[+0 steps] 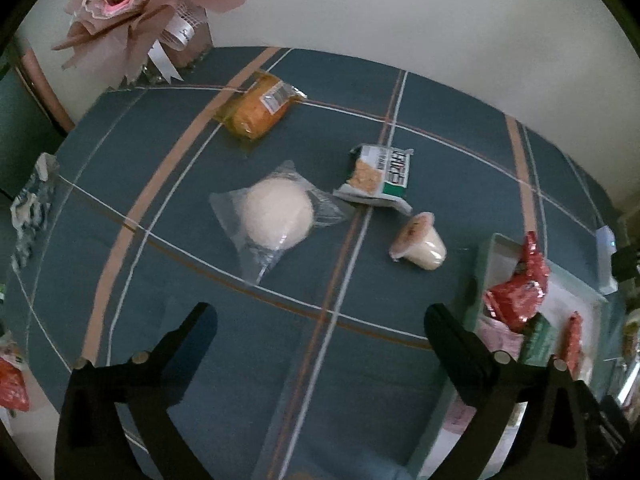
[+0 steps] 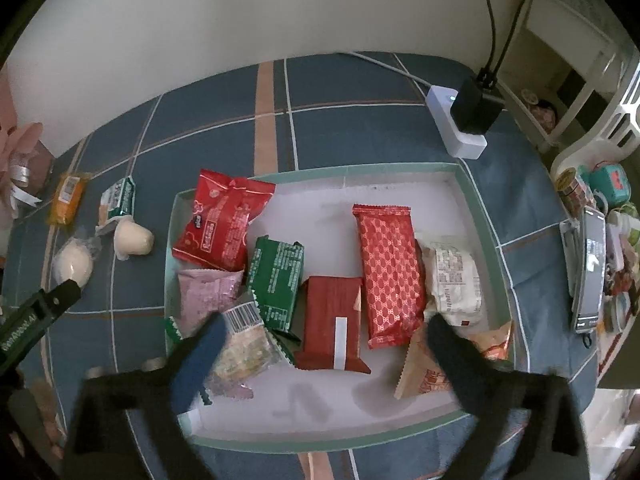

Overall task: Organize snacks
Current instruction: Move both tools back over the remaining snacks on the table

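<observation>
Four snacks lie loose on the tablecloth (image 1: 168, 332) beside the box (image 2: 404, 169). Our left gripper (image 1: 320, 316) and right gripper (image 2: 326, 326) both gape empty. Nearest is the bun (image 1: 278, 211) (soft, light, slippery wrapper), so we'd pinch gently across its middle.

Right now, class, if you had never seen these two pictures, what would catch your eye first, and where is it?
First, the shallow box on the blue checked tablecloth, crowded with snack packets, the red patterned packet brightest near its middle. Then four loose snacks left of it, led by the round white bun in clear wrap. A pink paper bouquet stands at the far left corner.
</observation>
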The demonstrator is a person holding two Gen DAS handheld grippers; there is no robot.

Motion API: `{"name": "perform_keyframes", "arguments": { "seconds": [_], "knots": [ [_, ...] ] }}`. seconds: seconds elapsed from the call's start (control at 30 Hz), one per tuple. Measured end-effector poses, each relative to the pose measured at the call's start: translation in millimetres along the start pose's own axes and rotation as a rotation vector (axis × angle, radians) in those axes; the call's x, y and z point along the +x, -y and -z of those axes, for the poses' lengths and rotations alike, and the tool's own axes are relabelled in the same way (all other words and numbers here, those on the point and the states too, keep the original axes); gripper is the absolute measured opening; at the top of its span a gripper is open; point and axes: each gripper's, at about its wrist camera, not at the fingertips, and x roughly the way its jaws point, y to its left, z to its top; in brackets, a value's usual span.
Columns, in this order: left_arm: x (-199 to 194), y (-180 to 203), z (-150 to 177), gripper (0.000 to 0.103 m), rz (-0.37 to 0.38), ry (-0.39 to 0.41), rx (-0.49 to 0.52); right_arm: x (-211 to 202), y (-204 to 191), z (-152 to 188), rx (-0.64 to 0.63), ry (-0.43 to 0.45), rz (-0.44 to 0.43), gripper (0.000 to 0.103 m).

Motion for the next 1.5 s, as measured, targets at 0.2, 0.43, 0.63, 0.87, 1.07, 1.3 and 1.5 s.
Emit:
{"name": "perform_keyframes", "arguments": {
  "seconds": [0.2,0.43,0.63,0.87,1.07,1.3,1.5],
  "knots": [
    [3,-9,-3,0.103,-0.002,0.001,-0.004,4,-4,1,0.001,-0.013,0.001,0.103],
    [0,-34,-15,0.103,-0.043,0.031,-0.029,-5,-28,1,-0.011,0.027,-0.042,0.103],
    [5,-73,-23,0.103,-0.087,0.029,-0.104,-11,-69,3,-0.064,0.040,-0.090,0.103],
    [10,-119,-27,0.103,-0.105,0.017,-0.201,-5,-122,15,-0.147,0.023,-0.127,0.103],
    [17,-140,-30,0.103,-0.114,0.010,-0.247,6,-158,23,-0.194,-0.006,-0.167,0.103],
    [28,-142,-35,0.103,-0.076,-0.015,-0.252,17,-165,14,-0.179,0.002,-0.173,0.103],
    [37,-126,-47,0.103,0.003,-0.026,-0.220,24,-159,-4,-0.138,0.017,-0.194,0.103]
  ]
}}
